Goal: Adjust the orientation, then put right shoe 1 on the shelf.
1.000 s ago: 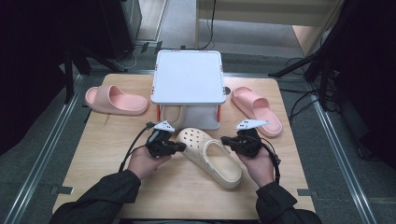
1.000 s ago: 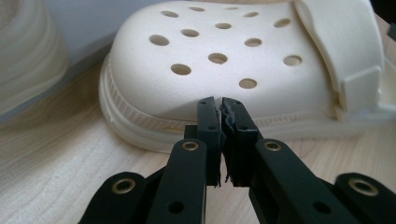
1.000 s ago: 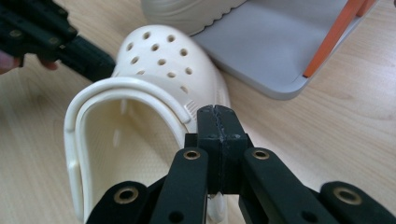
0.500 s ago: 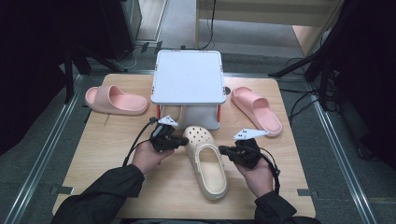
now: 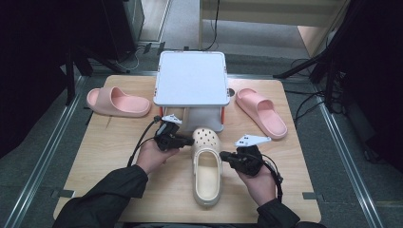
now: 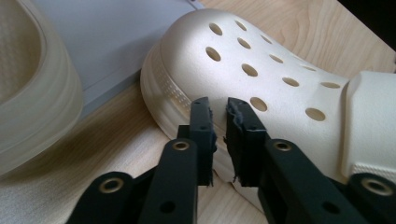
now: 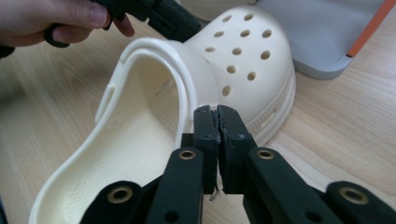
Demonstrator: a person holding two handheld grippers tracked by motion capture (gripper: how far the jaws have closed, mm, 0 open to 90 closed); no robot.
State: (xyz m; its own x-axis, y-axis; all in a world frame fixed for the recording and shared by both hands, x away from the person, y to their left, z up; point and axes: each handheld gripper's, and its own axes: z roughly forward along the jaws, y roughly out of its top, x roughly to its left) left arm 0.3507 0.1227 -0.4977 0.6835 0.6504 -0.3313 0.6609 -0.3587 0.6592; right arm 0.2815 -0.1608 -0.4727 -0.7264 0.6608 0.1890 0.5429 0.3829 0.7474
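Clog: cream, with holes over the toe, lying flat on the wooden table between the two hands, toe towards the white stand – lined up with the gap under it, where a second cream clog already sits, as seen from the left gripper view.
Right gripper: level with the clog's right side; jaws almost together with a thin slit between them, nothing held, and they have just been opening a little.
Left gripper: tips against the toe's left side; a narrow gap between the jaws, nothing clamped – they too have just been opening.
Progress: straightening looks done, judging by how squarely the clog faces the stand; left is to slide it forward under the shelf beside its partner.
Changed: a second ago the clog lay slanted, heel off to the right; now it points straight ahead, and the right hand has come inward.
Pink slides: one either side of the stand, unmoved.
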